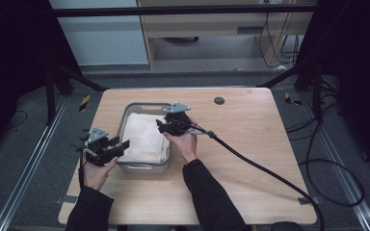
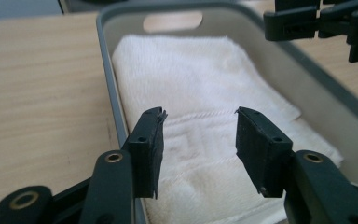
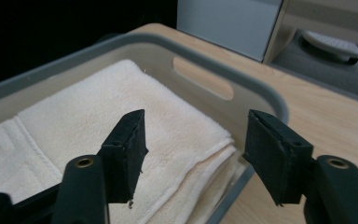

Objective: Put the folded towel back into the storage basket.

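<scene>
A: From the high view, we have the folded white towel (image 1: 144, 137) lying inside the grey bin (image 1: 125, 115) on the table (image 1: 250, 159). Our left gripper (image 1: 121, 146) hovers at the bin's near left corner, our right gripper (image 1: 161, 126) at its right rim.

B: Both look empty. If we mean to lift the towel, we should come down on opposite edges and bite all the layers.

A: The left gripper view (image 2: 199, 122) shows what the high view can't: jaws spread wide, nothing between them, above the towel's woven band (image 2: 191, 135), with the bin wall just left of the left jaw.

B: And the right gripper view (image 3: 193, 130) shows its jaws parted too, over the towel's stacked fold edges (image 3: 200, 163) near the handle slot (image 3: 203, 77). We'd judge that corner the better grab.
</scene>
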The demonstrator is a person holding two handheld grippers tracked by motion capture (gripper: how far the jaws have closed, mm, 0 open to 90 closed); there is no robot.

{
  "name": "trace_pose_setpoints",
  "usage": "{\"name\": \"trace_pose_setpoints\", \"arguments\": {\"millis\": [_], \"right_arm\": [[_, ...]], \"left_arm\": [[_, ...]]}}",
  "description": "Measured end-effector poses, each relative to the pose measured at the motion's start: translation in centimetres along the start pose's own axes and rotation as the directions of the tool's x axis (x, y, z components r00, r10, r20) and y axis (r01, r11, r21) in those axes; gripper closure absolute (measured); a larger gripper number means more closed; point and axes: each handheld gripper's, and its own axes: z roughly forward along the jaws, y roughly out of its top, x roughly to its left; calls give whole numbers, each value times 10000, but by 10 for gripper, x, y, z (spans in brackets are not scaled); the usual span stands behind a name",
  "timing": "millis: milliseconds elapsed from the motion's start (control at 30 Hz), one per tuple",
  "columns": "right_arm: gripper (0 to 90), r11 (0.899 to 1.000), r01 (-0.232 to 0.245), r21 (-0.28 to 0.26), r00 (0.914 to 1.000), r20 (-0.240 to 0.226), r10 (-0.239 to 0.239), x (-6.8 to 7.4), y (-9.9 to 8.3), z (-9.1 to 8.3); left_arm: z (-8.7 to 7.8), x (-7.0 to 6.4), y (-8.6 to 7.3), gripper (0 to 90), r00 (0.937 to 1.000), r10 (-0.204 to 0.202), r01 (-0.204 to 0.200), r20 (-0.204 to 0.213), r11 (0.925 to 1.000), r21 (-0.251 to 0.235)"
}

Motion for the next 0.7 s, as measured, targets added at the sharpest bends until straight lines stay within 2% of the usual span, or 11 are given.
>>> {"name": "trace_pose_setpoints", "arguments": {"millis": [67, 167, 367, 533, 700], "right_arm": [[327, 9996, -93, -250, 9999, 41, 94, -5, 3, -11], [285, 9979, -199, -613, 9998, 37, 201, -15, 6, -32], [210, 9958, -165, -902, 9996, 204, 184, -41, -1, -82], [175, 9924, -546, -1101, 9981, 211, 572, -65, -20, -126], [161, 9910, -804, -1070, 9953, 449, 856, -88, -52, -163]], "left_arm": [[-7, -2, 3, 483, 10000, -2, 5, 84, 9994, -350], [-15, -7, 4, 450, 9999, 110, -112, -43, 9971, -748], [-20, -10, -2, 352, 9993, 223, -252, -314, 9953, -935], [-22, -9, -9, 306, 9986, 301, -343, -436, 9945, -988], [-29, -2, -16, 279, 9989, 144, -203, -453, 9910, -1322]]}}
